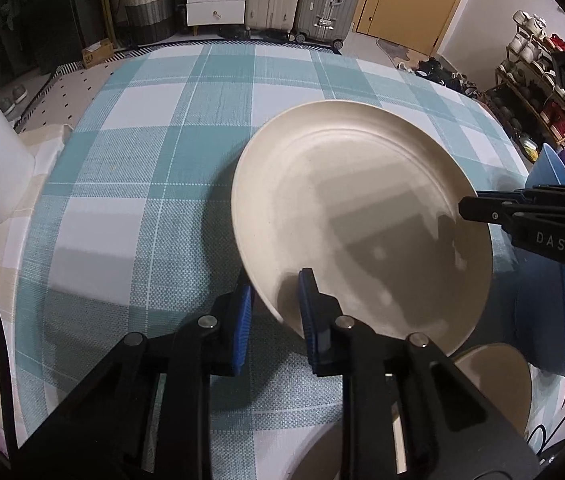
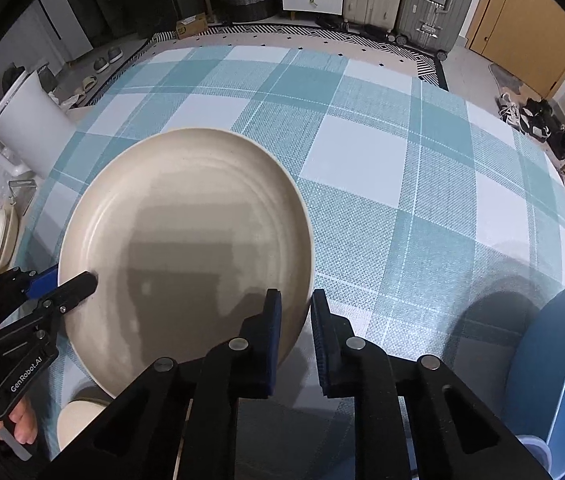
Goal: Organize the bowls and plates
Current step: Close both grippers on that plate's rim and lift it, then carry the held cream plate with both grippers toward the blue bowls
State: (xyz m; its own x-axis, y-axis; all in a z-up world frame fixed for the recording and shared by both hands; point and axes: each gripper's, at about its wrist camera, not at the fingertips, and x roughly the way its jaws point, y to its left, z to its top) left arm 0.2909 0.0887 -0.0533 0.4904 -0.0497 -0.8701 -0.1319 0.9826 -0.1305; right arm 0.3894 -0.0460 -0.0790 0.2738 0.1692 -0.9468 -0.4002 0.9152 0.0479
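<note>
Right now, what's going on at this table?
A person is holding a cream plate by its rim with two handheld grippers, the left gripper on one edge and the right gripper on the opposite edge, jaws shut on it. The plate is tilted over the checked tablecloth. A blue bowl waits nearby.

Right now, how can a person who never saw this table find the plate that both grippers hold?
Look at the table with the teal and white checked cloth. Over its near side is a big cream plate, with the left gripper and the right gripper clamped on opposite edges. It is much wider and flatter than the blue bowl beside it.
</note>
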